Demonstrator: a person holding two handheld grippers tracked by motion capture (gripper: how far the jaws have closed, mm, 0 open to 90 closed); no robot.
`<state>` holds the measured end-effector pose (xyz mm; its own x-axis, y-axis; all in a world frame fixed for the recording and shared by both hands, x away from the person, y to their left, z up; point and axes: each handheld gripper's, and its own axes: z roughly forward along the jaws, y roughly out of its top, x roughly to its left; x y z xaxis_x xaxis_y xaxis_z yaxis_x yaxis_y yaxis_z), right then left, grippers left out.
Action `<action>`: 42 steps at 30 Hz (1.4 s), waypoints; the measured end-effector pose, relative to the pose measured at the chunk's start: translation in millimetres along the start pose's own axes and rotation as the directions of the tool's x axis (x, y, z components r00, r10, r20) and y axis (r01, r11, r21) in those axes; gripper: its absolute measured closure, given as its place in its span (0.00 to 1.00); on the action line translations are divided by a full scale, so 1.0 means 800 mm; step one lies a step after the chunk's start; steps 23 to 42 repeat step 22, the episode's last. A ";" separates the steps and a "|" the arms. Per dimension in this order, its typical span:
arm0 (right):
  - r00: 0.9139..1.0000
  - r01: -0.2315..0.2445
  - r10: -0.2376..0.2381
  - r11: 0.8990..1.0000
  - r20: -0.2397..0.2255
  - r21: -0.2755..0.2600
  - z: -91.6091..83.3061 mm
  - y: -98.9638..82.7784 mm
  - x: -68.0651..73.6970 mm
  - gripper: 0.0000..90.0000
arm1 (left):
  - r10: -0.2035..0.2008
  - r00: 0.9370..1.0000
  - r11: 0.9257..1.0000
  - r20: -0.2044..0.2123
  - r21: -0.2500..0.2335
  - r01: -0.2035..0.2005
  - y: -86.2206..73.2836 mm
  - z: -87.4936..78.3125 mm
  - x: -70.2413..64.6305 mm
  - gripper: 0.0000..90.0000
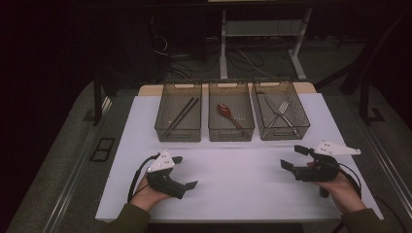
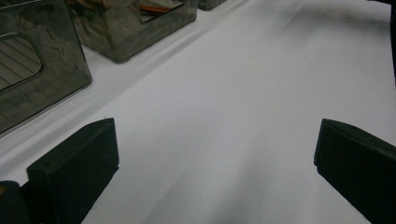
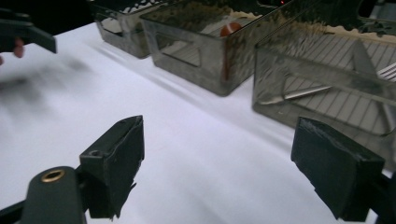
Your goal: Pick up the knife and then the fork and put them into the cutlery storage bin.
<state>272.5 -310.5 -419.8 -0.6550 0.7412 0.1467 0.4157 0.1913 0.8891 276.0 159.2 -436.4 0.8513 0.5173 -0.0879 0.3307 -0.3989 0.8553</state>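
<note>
Nearest the high camera, the person's forearms enter from the bottom edge, each hand carrying a gripper low over the white table cover point(image 1: 233, 184). The left gripper point(image 1: 187, 172) sits at the near left, its jaws spread wide with nothing between them; its own view confirms bare cover between the two black jaws. The right gripper point(image 1: 293, 157) sits at the near right, jaws likewise apart and empty, as its own view point(image 3: 217, 163) also shows.

Three smoky translucent bins stand in a row at the far side of the cover, well apart from both grippers. The left bin point(image 1: 178, 130) holds a pair of dark chopsticks point(image 1: 182, 115), the middle bin point(image 1: 231, 131) a red spoon point(image 1: 227, 113), and the right bin point(image 1: 286, 131) a metal fork point(image 1: 281, 109) crossed with a second metal utensil, which I cannot identify.

Governing relation: the right bin lies forward and slightly left of the right gripper, and the right hand is clearly the nearer one to it. In the right gripper view that bin point(image 3: 327, 88) is just ahead of the right-hand jaw.

The fork's long axis runs diagonally, tines toward the far right corner, handle toward the near left. Judgement: a pick would need the jaws set across that diagonal.
</note>
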 end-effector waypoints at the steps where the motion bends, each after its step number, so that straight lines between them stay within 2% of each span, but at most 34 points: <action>1: 1.000 -0.002 0.002 1.000 -0.007 0.000 -0.001 -0.004 0.002 0.18 | 0.000 1.000 1.000 -0.001 -0.001 0.000 0.000 0.000 0.000 0.00; 5: 1.000 0.021 -0.020 1.000 -0.010 0.015 -0.005 -0.016 0.005 0.18 | 0.001 1.000 1.000 -0.002 0.000 -0.001 0.000 0.000 0.000 0.00; 10: 1.000 0.009 -0.008 0.999 -0.011 0.035 -0.002 -0.028 0.009 0.18 | 0.003 1.000 1.000 -0.002 0.002 -0.003 0.000 0.000 0.000 0.00; 16: 0.999 0.037 -0.036 0.998 -0.035 0.055 0.007 -0.030 0.017 0.18 | 0.004 1.000 1.000 -0.002 0.003 -0.004 0.000 0.000 0.000 0.00; 42: 0.999 0.032 -0.031 0.998 -0.026 0.060 0.006 -0.031 0.015 0.18 | 0.002 1.000 1.000 -0.003 0.002 -0.002 0.000 0.000 0.000 0.00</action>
